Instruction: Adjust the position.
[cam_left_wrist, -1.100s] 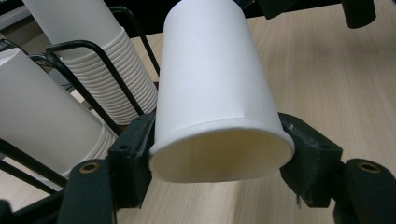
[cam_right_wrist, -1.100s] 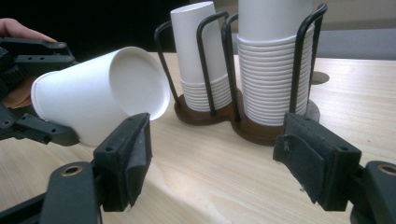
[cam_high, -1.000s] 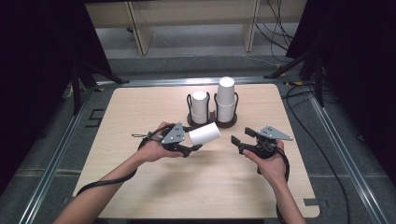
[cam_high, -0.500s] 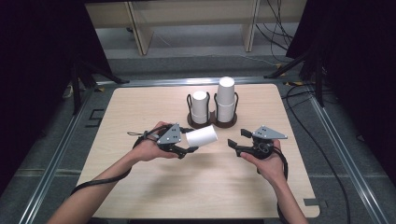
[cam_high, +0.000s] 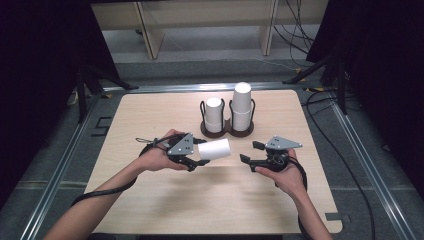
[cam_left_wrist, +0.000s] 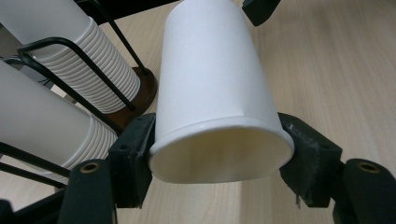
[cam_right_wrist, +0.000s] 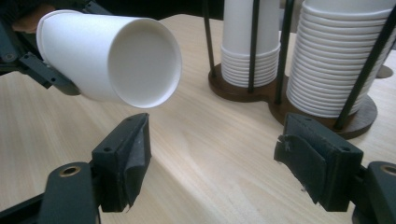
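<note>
The left tool (cam_high: 199, 159) is clamping a single white paper cup (cam_high: 214, 149) near its rim, holding it on its side above the pale wooden surface (cam_high: 150, 115) with the closed base pointing toward the right tool (cam_high: 248, 152); compared with a second ago, both hands are sitting a little nearer the person and the cup is lying flatter. The right tool is standing with its jaws wide apart and nothing between them, just beside the cup's base but not touching it. Farther off, a dark two-well wire cup holder (cam_high: 227, 127) is carrying two stacks of white cups (cam_high: 241, 107), the right stack taller. Beyond the surface, grey floor, cables and pale shelving are showing. The left gripper view is revealing the cup's hollow mouth pinched between black pads (cam_left_wrist: 133, 158); the right gripper view is showing its recessed bottom
</note>
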